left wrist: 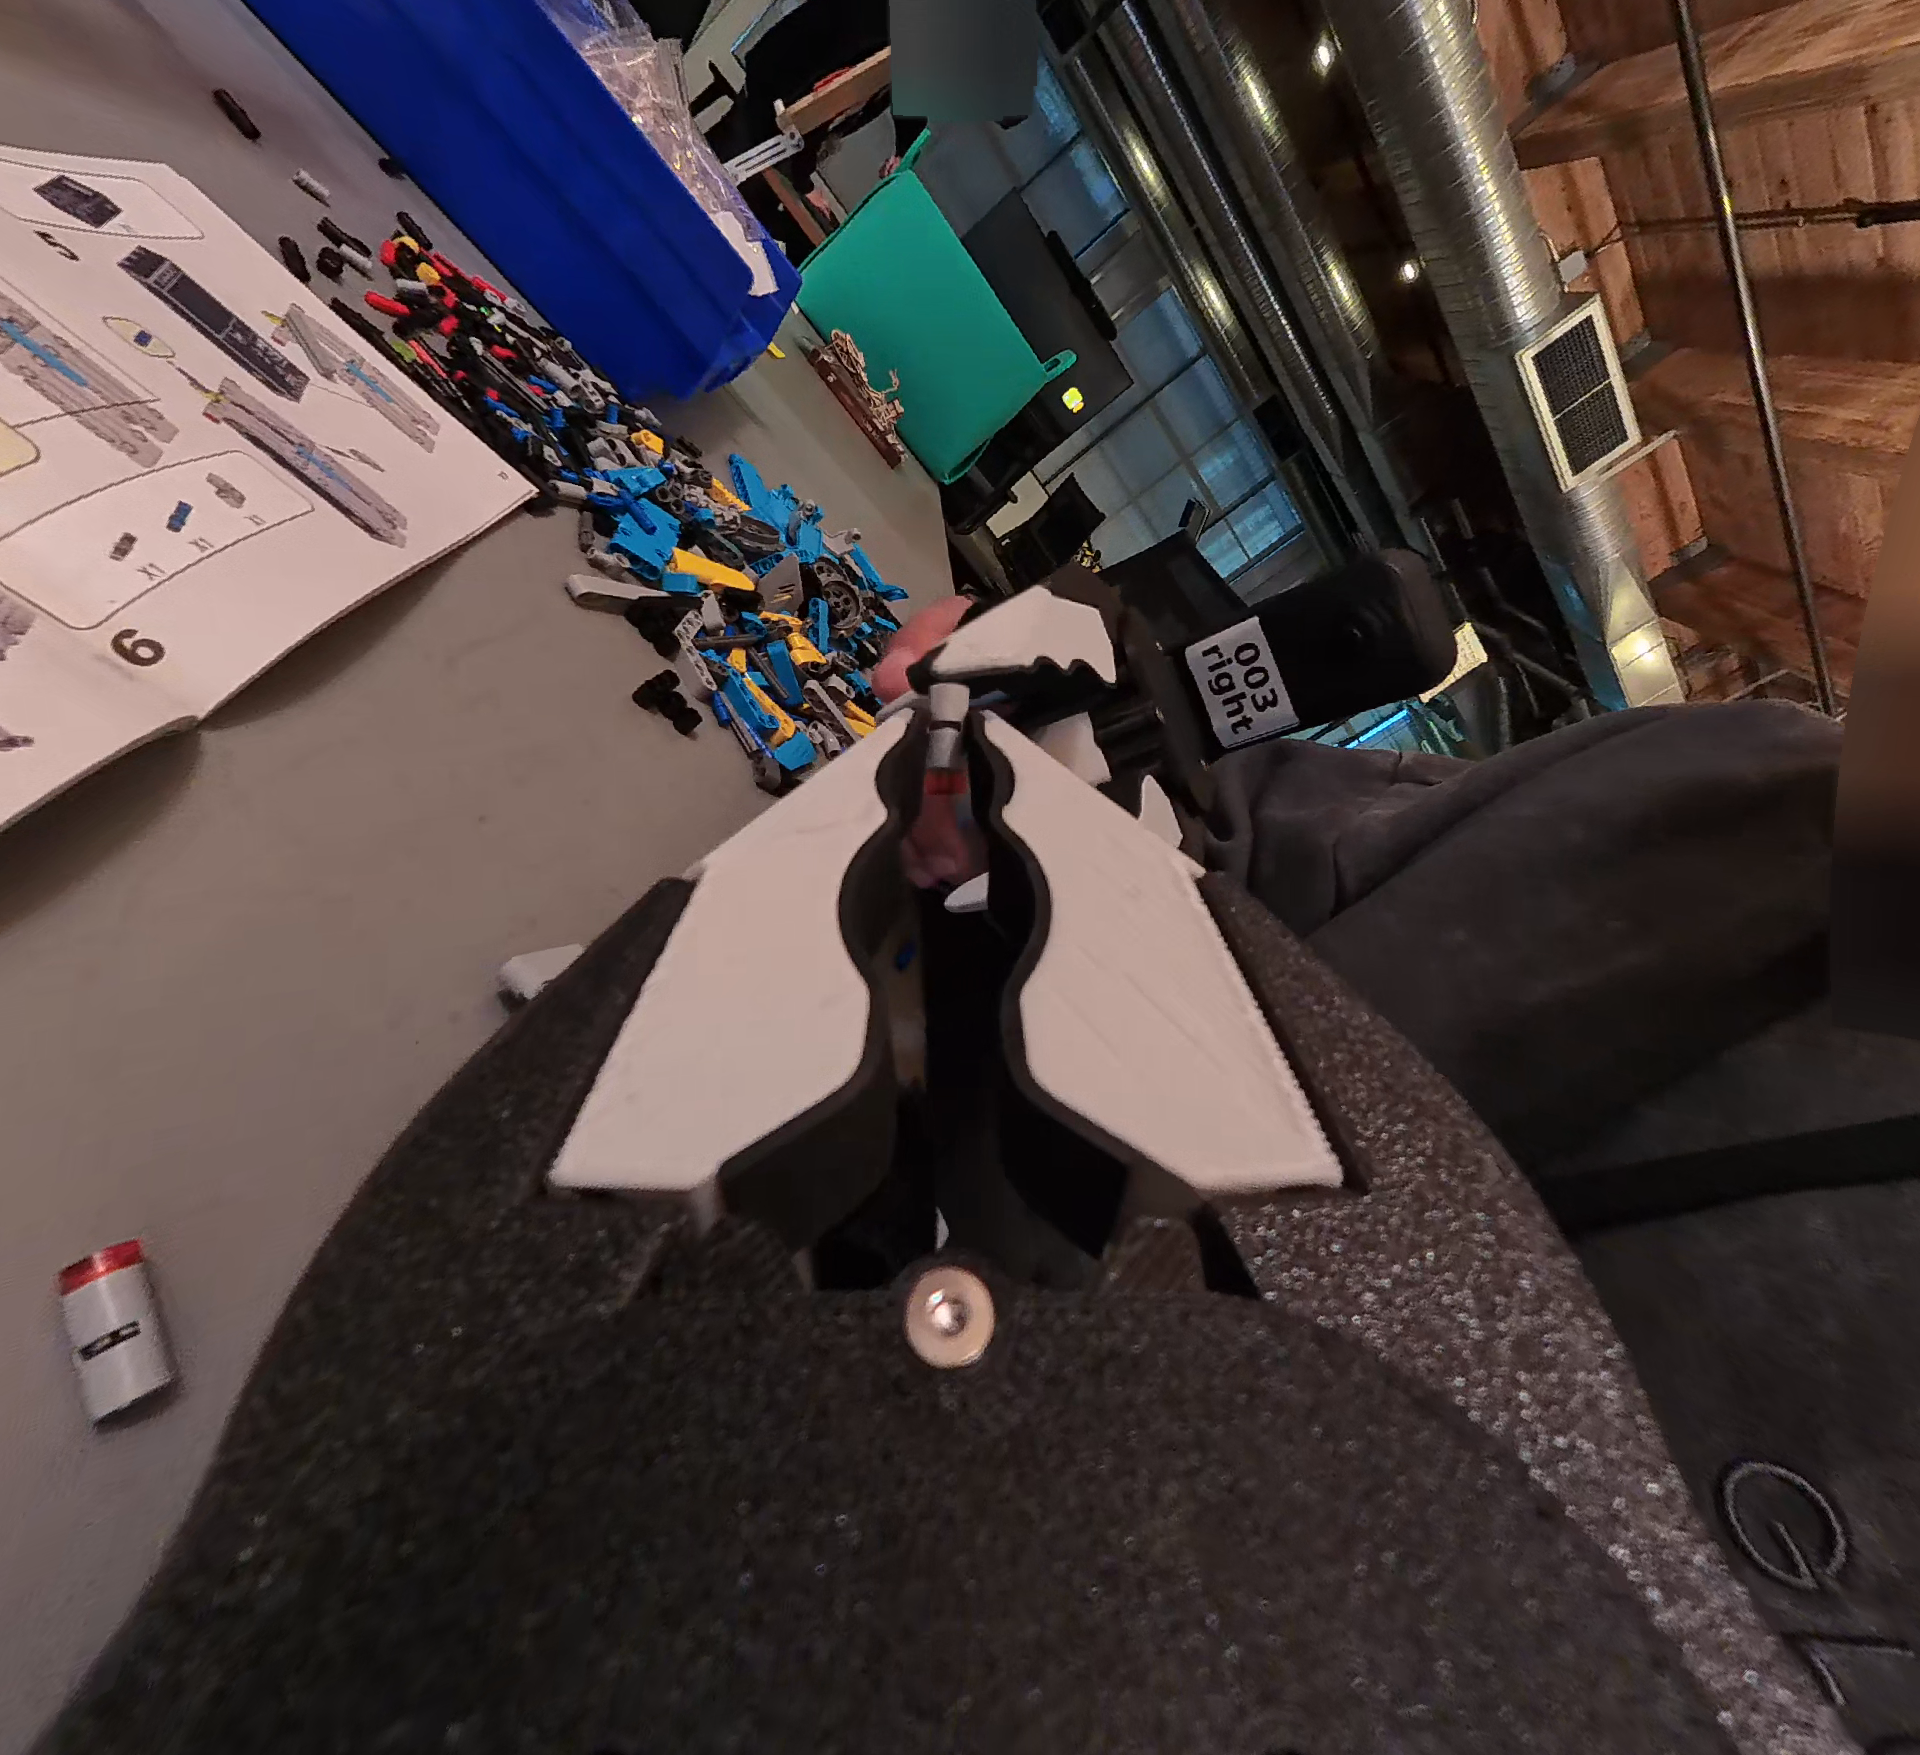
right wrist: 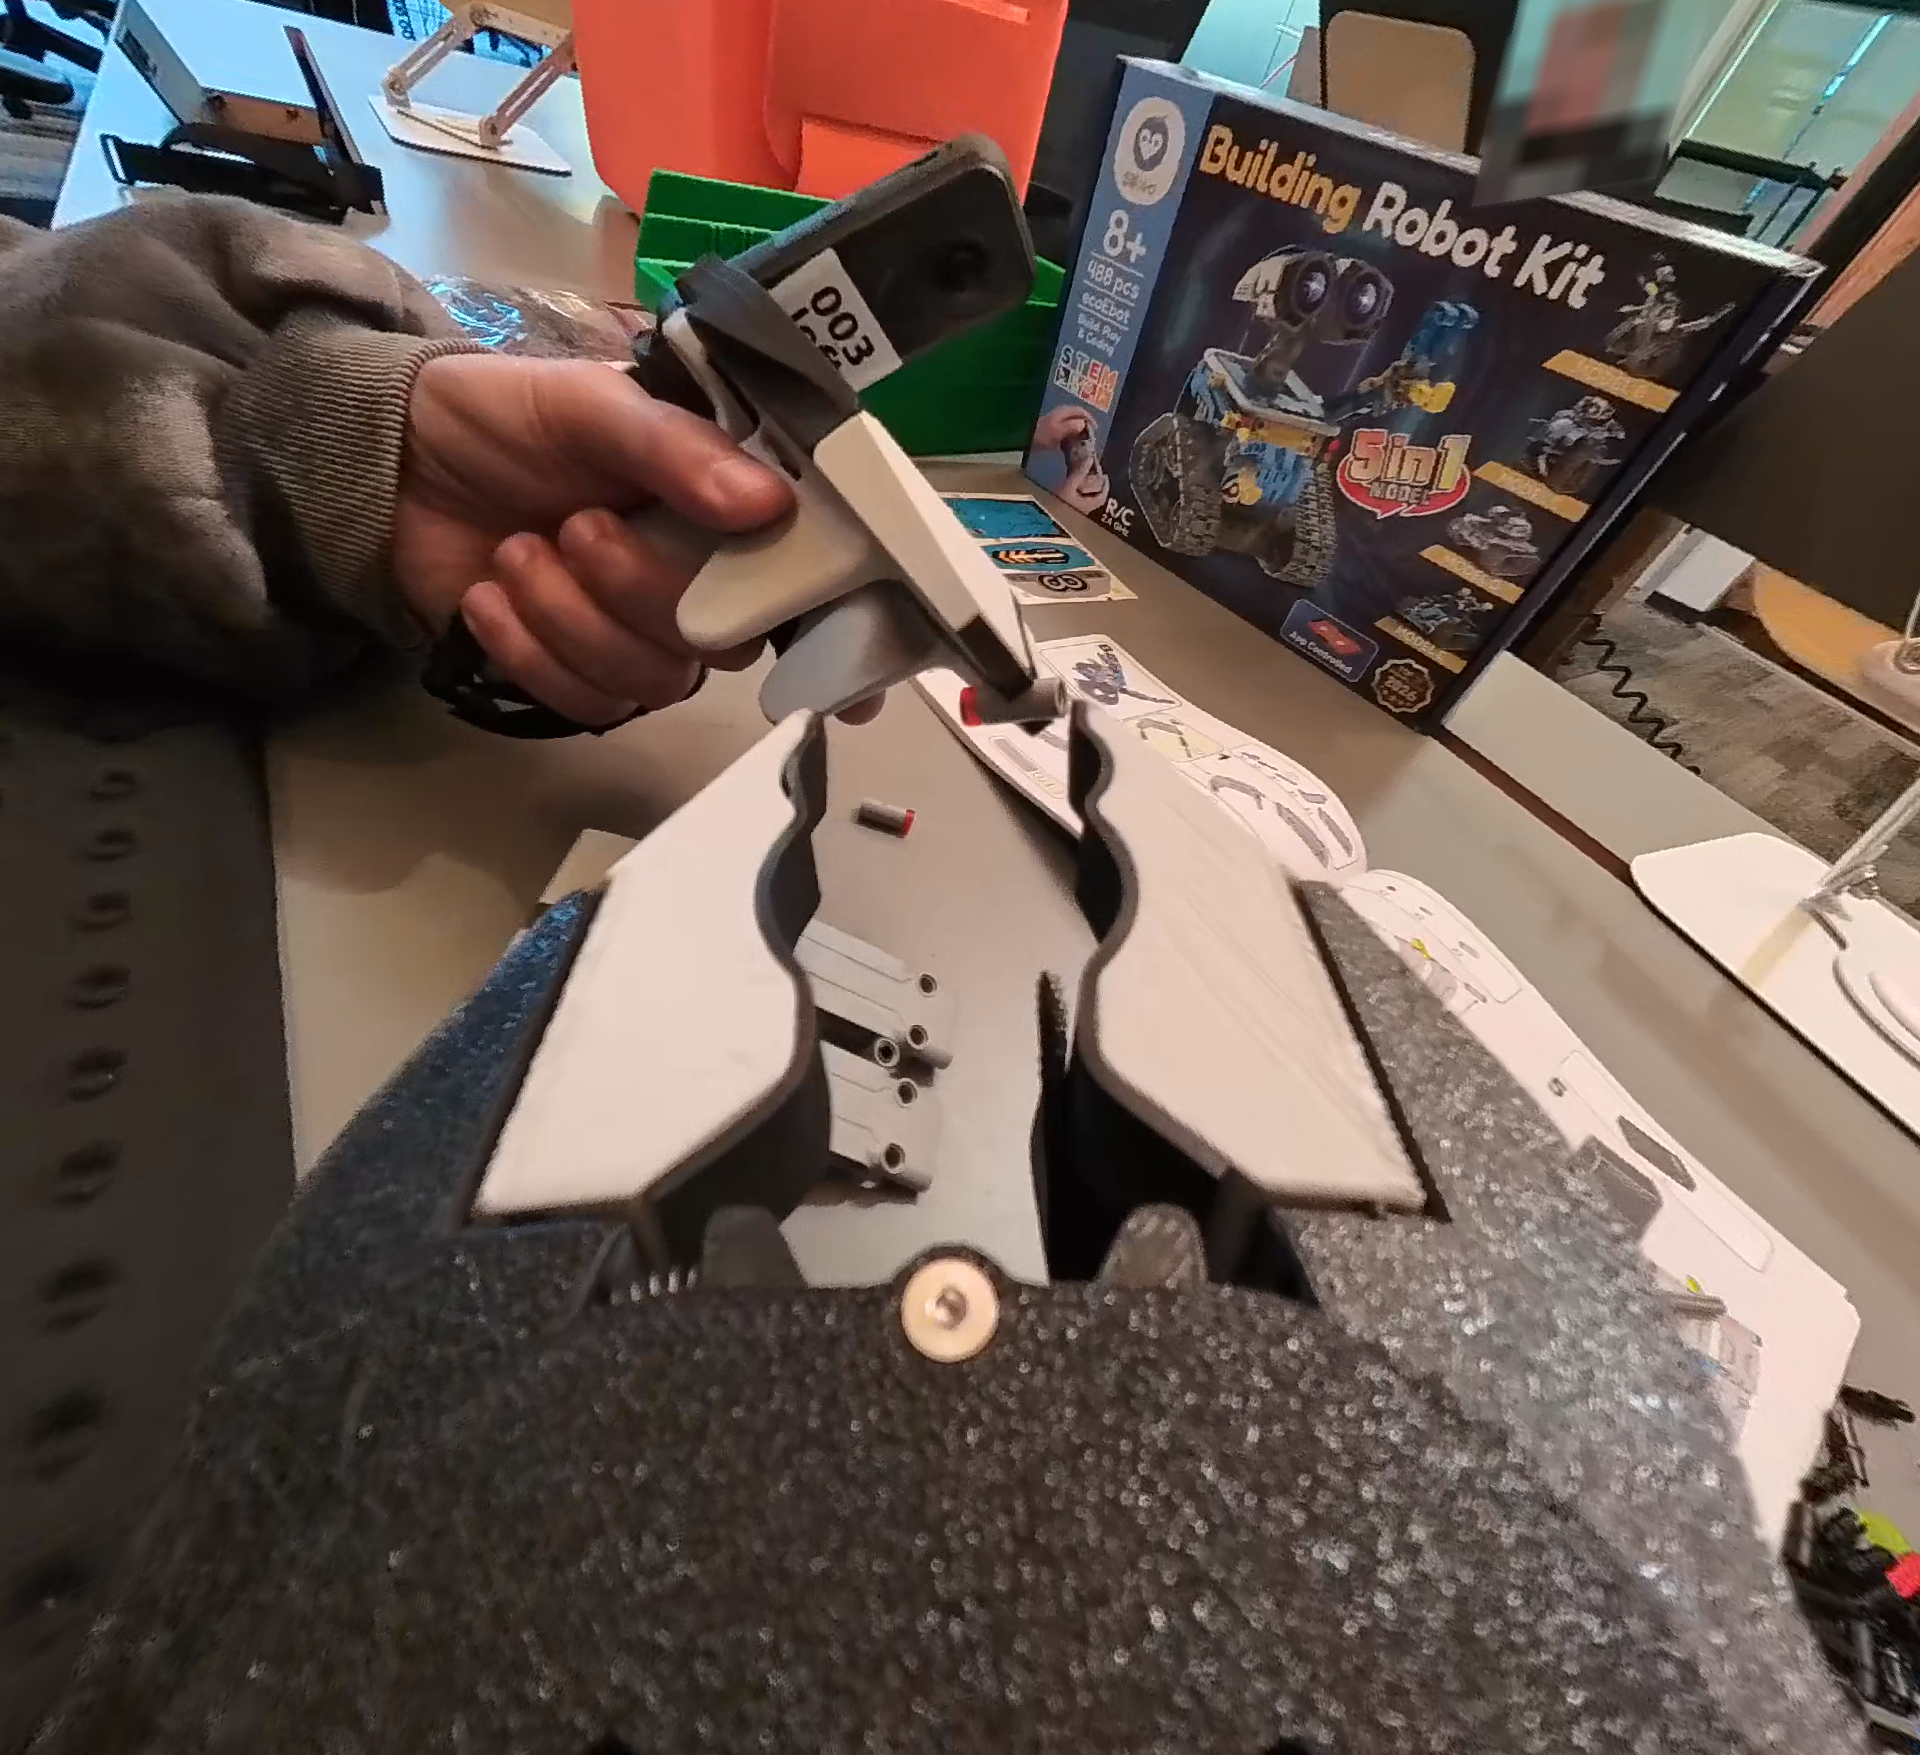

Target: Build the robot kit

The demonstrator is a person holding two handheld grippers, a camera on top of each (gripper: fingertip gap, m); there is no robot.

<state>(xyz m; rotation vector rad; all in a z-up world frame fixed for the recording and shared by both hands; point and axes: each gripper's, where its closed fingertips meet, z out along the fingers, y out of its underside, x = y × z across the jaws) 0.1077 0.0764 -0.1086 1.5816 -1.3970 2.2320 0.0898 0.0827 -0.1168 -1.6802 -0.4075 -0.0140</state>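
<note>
Already the left gripper (left wrist: 940, 729) is clenched on a small grey cylindrical pin with a red end (left wrist: 943, 737), lifted off the grey table (left wrist: 436, 874), while the right gripper (right wrist: 940, 729), released and empty, hovers just beside it, a second such pin (right wrist: 885, 818) lying below.

Your left gripper (left wrist: 943, 718) pinches a small grey cylindrical pin with red end (left wrist: 943, 737), lifted off the grey table (left wrist: 436, 874); an identical pin (right wrist: 886, 818) lies flat below.

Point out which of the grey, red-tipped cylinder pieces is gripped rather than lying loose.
The small grey cylinder pinched at the left gripper fingertips, held above the table. The other cylinder lies loose on the grey table.
</note>
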